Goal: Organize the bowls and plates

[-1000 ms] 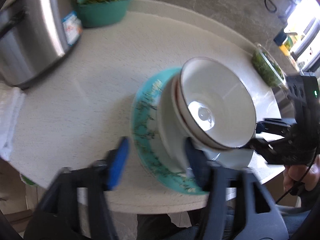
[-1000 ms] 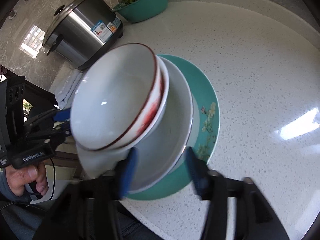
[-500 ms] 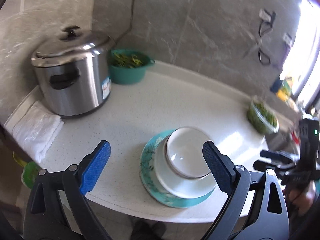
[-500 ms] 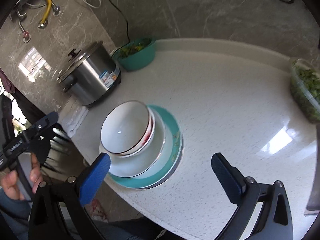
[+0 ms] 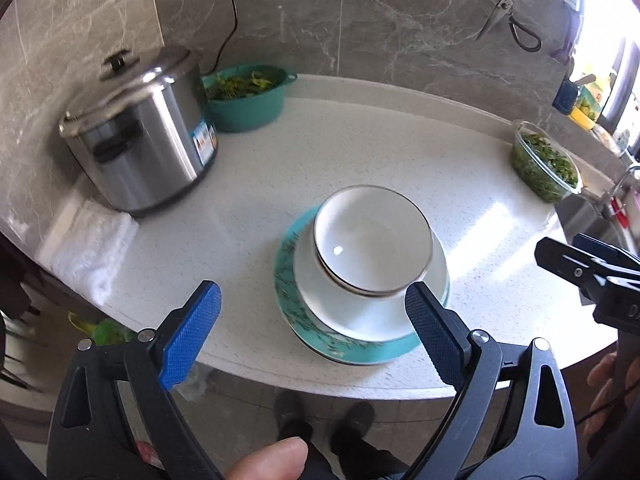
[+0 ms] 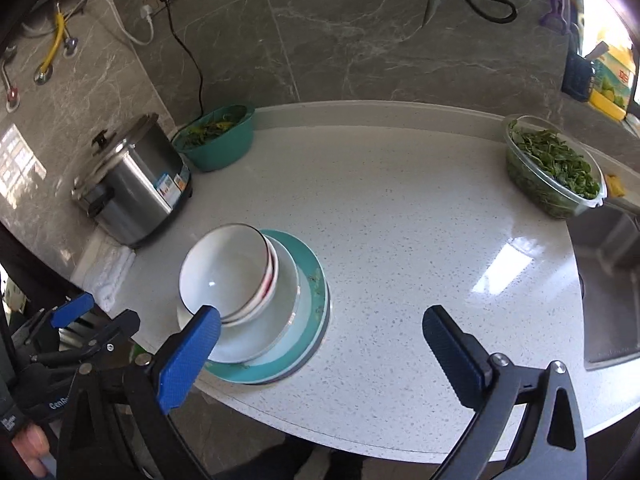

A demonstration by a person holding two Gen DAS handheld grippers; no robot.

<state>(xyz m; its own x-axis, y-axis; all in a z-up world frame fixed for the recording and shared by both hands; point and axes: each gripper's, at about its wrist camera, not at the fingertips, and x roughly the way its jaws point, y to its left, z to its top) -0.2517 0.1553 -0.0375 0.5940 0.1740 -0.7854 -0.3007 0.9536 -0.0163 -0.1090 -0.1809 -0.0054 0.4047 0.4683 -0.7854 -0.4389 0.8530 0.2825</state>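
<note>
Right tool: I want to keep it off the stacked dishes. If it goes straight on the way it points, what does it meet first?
Probably bare countertop. The right tool stands open, and the stack of bowls on the teal plate lies left of its line, behind the left finger. Depth is unclear.

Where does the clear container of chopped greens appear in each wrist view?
Left wrist view: clear container of greens at the right edge of the counter.
Right wrist view: the container at upper right, beside the sink.
Shared landmark: the steel cooker, far left in both.
</note>
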